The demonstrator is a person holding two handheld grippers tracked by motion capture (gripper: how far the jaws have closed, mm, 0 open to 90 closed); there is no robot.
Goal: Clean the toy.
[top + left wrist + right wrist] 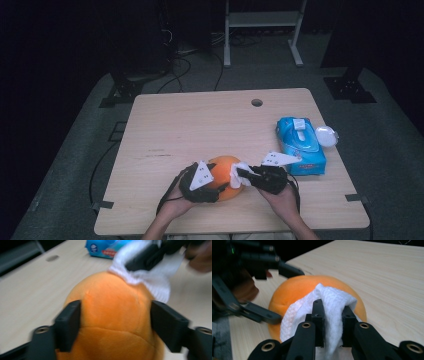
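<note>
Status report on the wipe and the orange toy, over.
Left gripper clamped on orange plush toy. Right gripper shut on white wipe, pressed on toy's top. Nothing in the way; wipes pack off right.

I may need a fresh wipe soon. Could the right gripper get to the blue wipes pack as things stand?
Probably yes, once freed. The blue wipes pack lies beside the right gripper with bare table between, but that gripper is shut on a white wipe against the orange plush ball.

Far tabletop [200, 120] open — wipes pack [301, 145] blocks the right.
</note>
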